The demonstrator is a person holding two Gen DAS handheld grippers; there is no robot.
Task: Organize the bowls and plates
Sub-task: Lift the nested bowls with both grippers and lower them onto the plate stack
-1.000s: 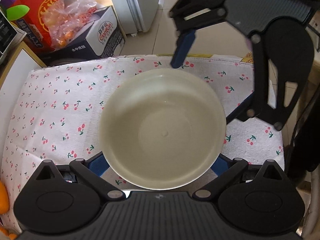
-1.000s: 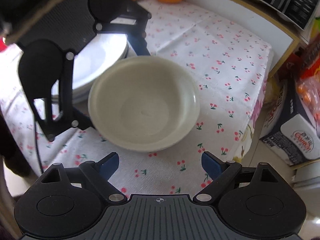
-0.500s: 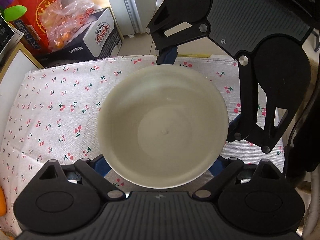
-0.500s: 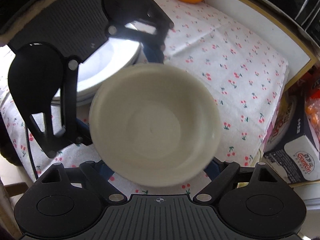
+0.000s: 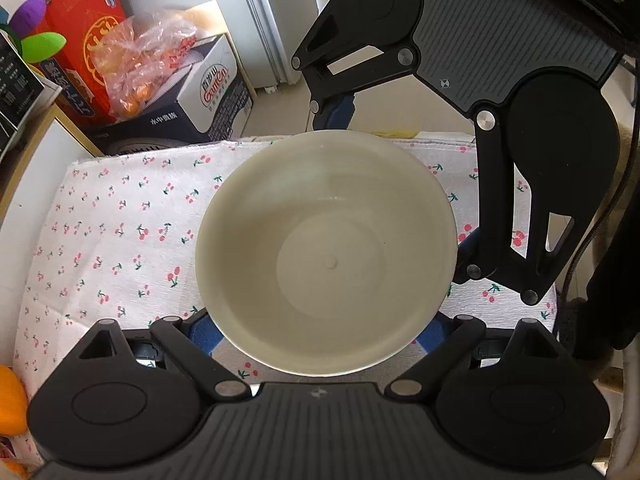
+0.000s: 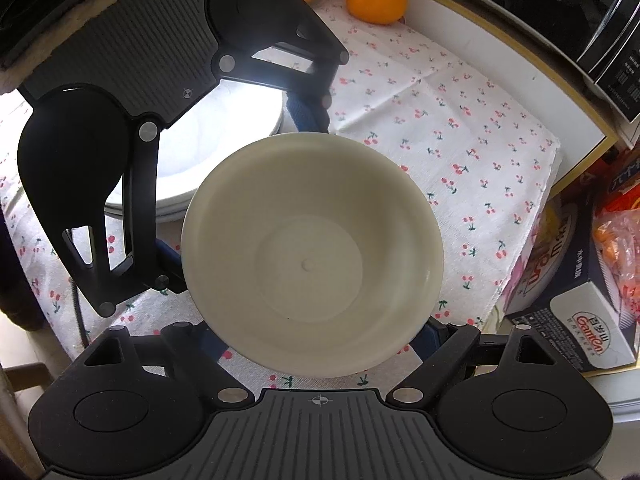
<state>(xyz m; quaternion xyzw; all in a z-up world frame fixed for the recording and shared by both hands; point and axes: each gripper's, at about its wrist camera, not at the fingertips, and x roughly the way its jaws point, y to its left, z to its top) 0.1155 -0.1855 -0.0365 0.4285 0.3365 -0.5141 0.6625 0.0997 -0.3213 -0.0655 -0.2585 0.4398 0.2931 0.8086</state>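
Meanwhile bowl lifted; cloth bare leftward.

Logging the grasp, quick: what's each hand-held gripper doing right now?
Left hand-held gripper: jaws just closed in, now gripping the cream bowl.
Right hand-held gripper: gripping the same bowl.

1. The cream round plastic bowl hides the blue fingertips of both grippers, so contact with its rim cannot be told.
2. The stacked white plates sit mostly behind the left gripper's black frame.
3. The orange fruit is cut off by the left edge.
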